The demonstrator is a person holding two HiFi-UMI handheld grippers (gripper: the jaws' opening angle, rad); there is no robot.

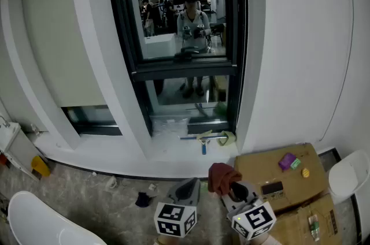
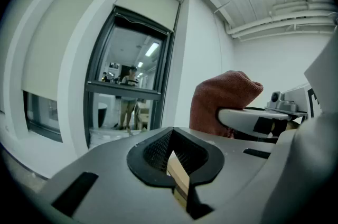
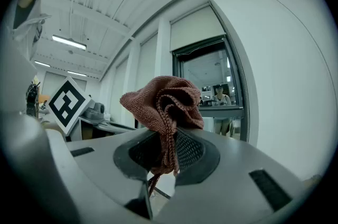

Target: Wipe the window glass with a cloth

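The dark-framed window fills the middle of the head view, its upper glass pane [image 1: 173,13] reflecting a person and a lit room. A red-brown cloth [image 1: 221,176] is bunched in my right gripper [image 1: 234,189], low in that view and well short of the glass. In the right gripper view the jaws are shut on the cloth [image 3: 163,101], which folds over my right gripper [image 3: 163,151]; the window glass [image 3: 211,77] lies beyond. My left gripper [image 1: 186,187] sits beside it, jaws together and holding nothing. From my left gripper [image 2: 174,151] the cloth [image 2: 222,96] shows at right and the glass [image 2: 129,59] ahead.
A blue-handled tool [image 1: 203,144] and a yellow-green rag [image 1: 225,137] lie on the white sill below the window. Cardboard boxes [image 1: 272,171] with small coloured items stand at lower right. A white rounded object [image 1: 34,221] is at lower left, and a white seat [image 1: 350,171] at far right.
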